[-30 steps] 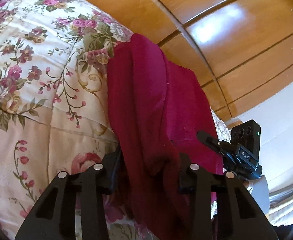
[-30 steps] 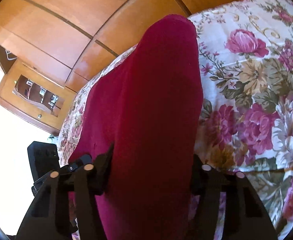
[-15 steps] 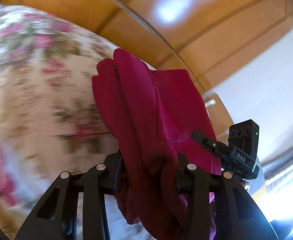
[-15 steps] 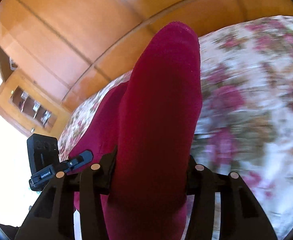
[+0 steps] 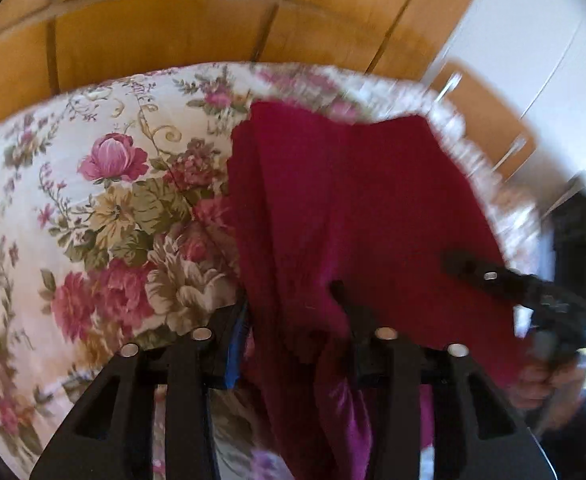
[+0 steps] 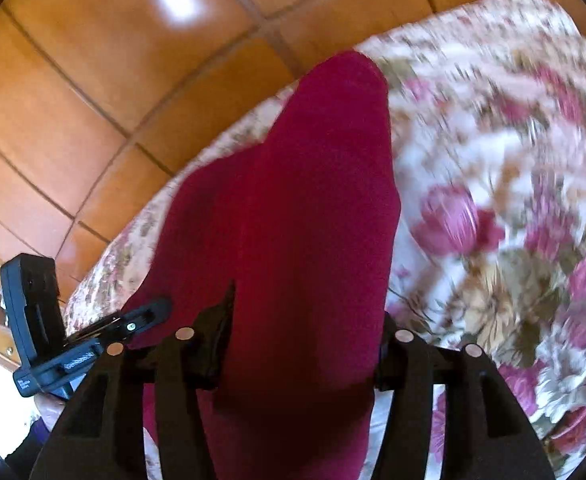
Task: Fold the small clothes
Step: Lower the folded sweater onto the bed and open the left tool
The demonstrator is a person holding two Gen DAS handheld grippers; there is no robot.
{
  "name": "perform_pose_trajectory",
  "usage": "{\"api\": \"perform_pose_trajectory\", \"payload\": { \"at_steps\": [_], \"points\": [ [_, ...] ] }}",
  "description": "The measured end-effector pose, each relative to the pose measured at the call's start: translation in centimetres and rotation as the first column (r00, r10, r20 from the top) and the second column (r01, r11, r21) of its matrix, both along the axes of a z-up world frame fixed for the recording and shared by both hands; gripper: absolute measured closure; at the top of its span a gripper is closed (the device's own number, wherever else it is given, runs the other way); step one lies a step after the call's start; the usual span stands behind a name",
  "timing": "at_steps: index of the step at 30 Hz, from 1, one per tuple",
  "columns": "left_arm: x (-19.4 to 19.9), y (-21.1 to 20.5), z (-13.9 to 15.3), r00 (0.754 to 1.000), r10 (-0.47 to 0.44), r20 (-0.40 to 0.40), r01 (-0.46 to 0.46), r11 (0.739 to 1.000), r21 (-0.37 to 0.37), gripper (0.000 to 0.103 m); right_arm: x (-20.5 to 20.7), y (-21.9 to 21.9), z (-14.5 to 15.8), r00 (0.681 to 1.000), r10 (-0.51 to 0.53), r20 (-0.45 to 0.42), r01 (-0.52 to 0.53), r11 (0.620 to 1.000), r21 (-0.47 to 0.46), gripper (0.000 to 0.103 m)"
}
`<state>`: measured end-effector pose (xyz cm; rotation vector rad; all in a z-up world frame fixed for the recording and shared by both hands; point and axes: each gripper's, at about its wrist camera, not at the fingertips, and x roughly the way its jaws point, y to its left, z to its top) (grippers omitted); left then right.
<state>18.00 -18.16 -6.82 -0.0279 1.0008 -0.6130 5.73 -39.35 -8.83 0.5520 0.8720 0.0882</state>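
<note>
A dark red garment [image 5: 333, 208] hangs between both grippers over a floral bedspread [image 5: 113, 208]. My left gripper [image 5: 293, 312] is shut on one end of it; bunched cloth spills down between the fingers. My right gripper [image 6: 305, 320] is shut on the other end, and the red garment [image 6: 313, 200] stretches forward from it in a long fold and hides most of the fingers. The right gripper also shows in the left wrist view [image 5: 525, 292], and the left gripper in the right wrist view [image 6: 105, 332], close beside each other.
The floral bedspread [image 6: 513, 200] covers the bed below. A wooden panelled wall [image 5: 153, 32] rises behind the bed, also in the right wrist view [image 6: 93, 80]. A white wall and wooden furniture [image 5: 485, 128] stand to the right.
Both grippers swung with the garment still clamped. The left view now looks down on more of the bedspread, and the garment spreads wider between the grippers.
</note>
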Motion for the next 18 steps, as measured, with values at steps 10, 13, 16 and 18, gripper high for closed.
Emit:
{"api": "perform_pose_trajectory", "payload": {
  "at_steps": [10,13,16,18],
  "points": [
    [-3.2,2.4,3.2,0.988,0.072,0.136,-0.071,0.997,-0.013,0.046,-3.7,-0.9,4.0,0.992,-0.049,0.119,0.072,0.979,-0.192,0.03],
    [-5.3,3.2,4.7,0.981,0.074,0.18,-0.062,0.995,-0.074,0.046,-5.4,0.9,6.1,0.986,-0.011,0.168,0.054,0.965,-0.255,0.04],
    [-6.6,2.9,5.3,0.976,0.063,0.21,-0.048,0.996,-0.075,0.046,-6.6,3.1,6.4,0.985,0.044,0.165,0.012,0.946,-0.325,0.05],
    [-7.1,2.3,5.0,0.972,0.059,0.227,-0.056,0.998,-0.019,0.046,-7.0,4.7,5.9,0.987,0.072,0.146,-0.014,0.931,-0.364,0.054]
  ]
}}
